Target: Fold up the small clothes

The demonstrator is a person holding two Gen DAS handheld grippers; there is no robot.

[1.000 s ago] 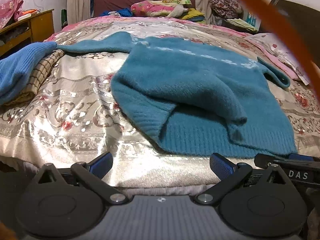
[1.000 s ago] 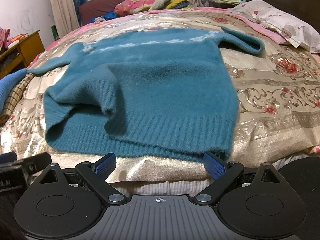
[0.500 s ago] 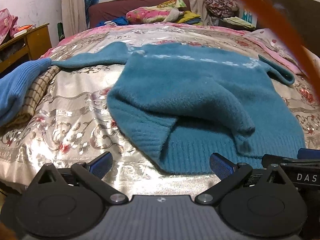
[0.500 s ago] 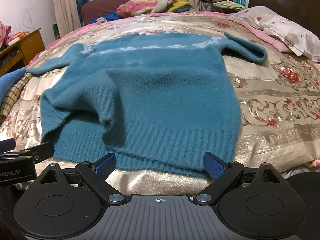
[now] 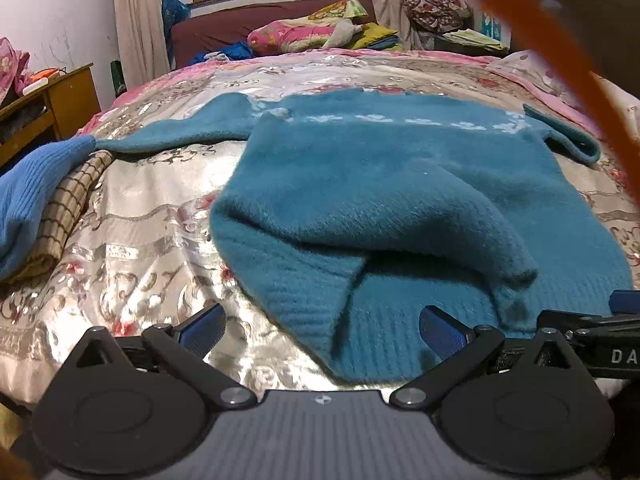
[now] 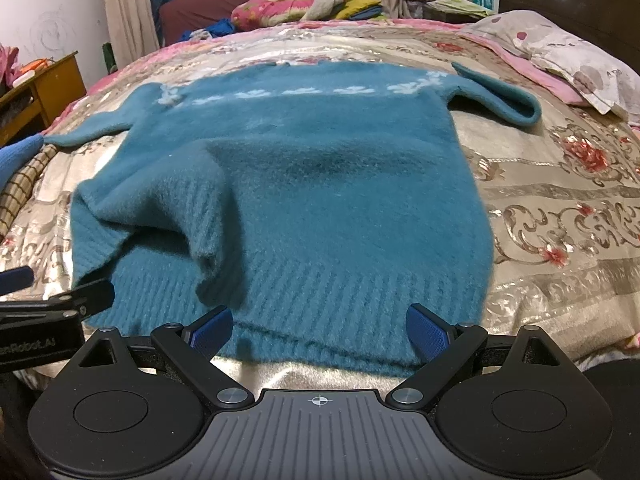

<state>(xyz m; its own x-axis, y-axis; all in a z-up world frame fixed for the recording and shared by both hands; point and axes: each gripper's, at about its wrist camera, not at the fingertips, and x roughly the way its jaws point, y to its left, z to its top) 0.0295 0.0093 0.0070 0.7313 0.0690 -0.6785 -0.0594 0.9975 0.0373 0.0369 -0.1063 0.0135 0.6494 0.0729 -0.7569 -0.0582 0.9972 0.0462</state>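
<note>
Teal sweater (image 6: pixel 320 184) flat on bed (image 6: pixel 560 208), hem nearest, between spread, empty jaws of right hand-held gripper (image 6: pixel 320 332); left hand-held gripper (image 5: pixel 320 332) likewise apart at lower-left corner.

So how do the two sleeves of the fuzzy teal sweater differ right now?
The sweater's left-side sleeve lies stretched flat, out toward the lighter blue ribbed garment; the right-side sleeve is bent back on itself in a short loop. The left-side one looks longer, the right-side one compact, ending near the floral pillow. Both are the same teal knit on the floral bedspread.
</note>
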